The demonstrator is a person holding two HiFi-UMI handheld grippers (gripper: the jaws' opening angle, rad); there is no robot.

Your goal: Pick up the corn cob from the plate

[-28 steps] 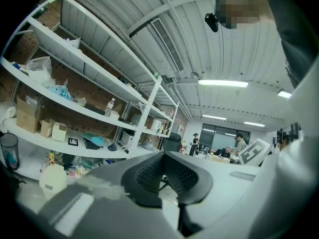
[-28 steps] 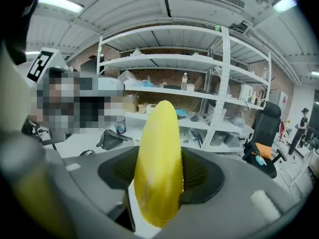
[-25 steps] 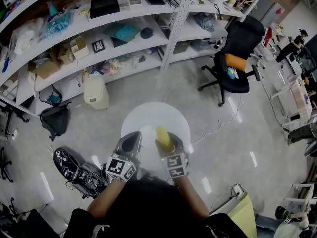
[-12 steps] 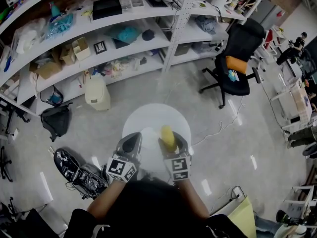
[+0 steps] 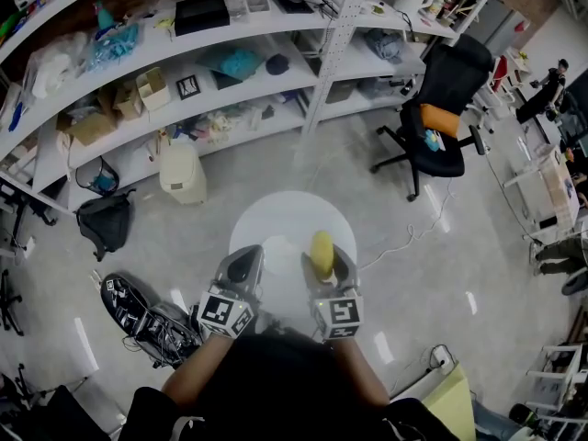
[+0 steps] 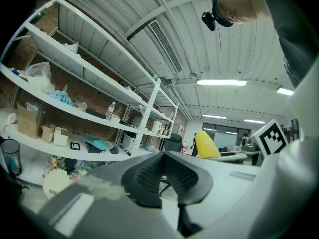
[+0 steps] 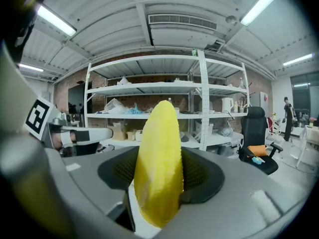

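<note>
A yellow corn cob (image 5: 322,249) stands between the jaws of my right gripper (image 5: 323,263), which is shut on it above the round white table (image 5: 292,208). In the right gripper view the corn cob (image 7: 158,168) rises upright from between the dark pads and hides the gap. A pale plate (image 5: 274,247) lies on the table between the two grippers, below and left of the cob. My left gripper (image 5: 243,266) hovers level over the table's left side, shut and empty. From the left gripper view the corn cob (image 6: 206,144) shows at the right, beyond the closed pads.
White shelving (image 5: 184,72) with boxes, bags and bottles runs along the back. A black office chair (image 5: 439,99) stands to the right. A bin (image 5: 182,173) and a black bag (image 5: 103,223) sit on the floor at left, and cables and gear (image 5: 147,320) beside the person.
My right gripper has lifted the corn cob up off the plate and drifted slightly right, tipping the cob more upright. The left gripper has stayed where it was.
</note>
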